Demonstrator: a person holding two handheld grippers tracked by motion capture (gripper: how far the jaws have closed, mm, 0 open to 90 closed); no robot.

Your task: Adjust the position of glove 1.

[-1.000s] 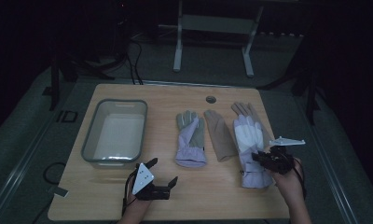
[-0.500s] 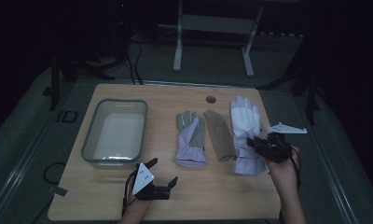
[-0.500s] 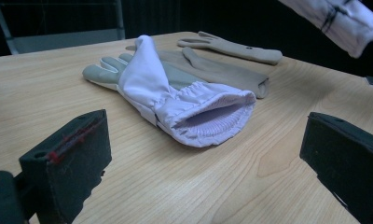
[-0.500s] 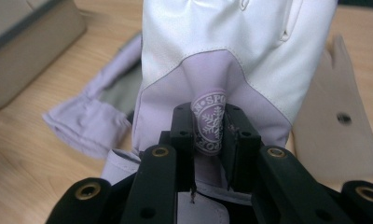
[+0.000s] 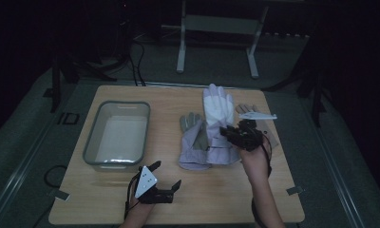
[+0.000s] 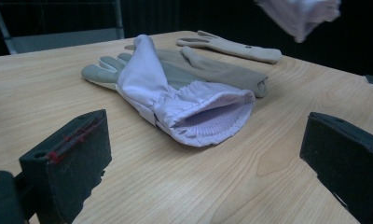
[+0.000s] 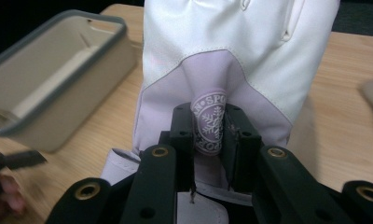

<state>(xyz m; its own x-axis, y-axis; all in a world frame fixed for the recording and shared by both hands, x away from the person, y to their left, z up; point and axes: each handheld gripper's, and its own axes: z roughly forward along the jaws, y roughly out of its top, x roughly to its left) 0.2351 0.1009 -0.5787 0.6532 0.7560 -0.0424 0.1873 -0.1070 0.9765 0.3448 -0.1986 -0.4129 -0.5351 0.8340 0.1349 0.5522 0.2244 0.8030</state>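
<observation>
Your right gripper (image 7: 208,154) is clamped on the cuff of a white-and-lilac glove (image 7: 231,60), its jaws pinching a fold that bears a round snowflake badge (image 7: 208,128). The glove's upper part is glossy white with stitched seams; a lilac panel runs down to the cuff. In the high view the held glove (image 5: 218,114) is lifted, fingers pointing away from you, partly overlapping the gloves lying at mid-table.

Your left gripper (image 5: 156,186) rests low near the front edge of the wooden table (image 5: 226,199), jaws spread wide with nothing between them. Ahead of it lies a second lilac glove (image 6: 175,93), cuff mouth open toward the camera, with grey fingers (image 6: 98,70); a tan glove (image 6: 231,46) lies behind it.

The grey-rimmed tub (image 5: 117,135) stands at table left.

Against the earlier frames, the held glove has risen off the tabletop and travelled left toward the other gloves, and the tan glove is now uncovered on its right. Your left gripper has kept its place.
</observation>
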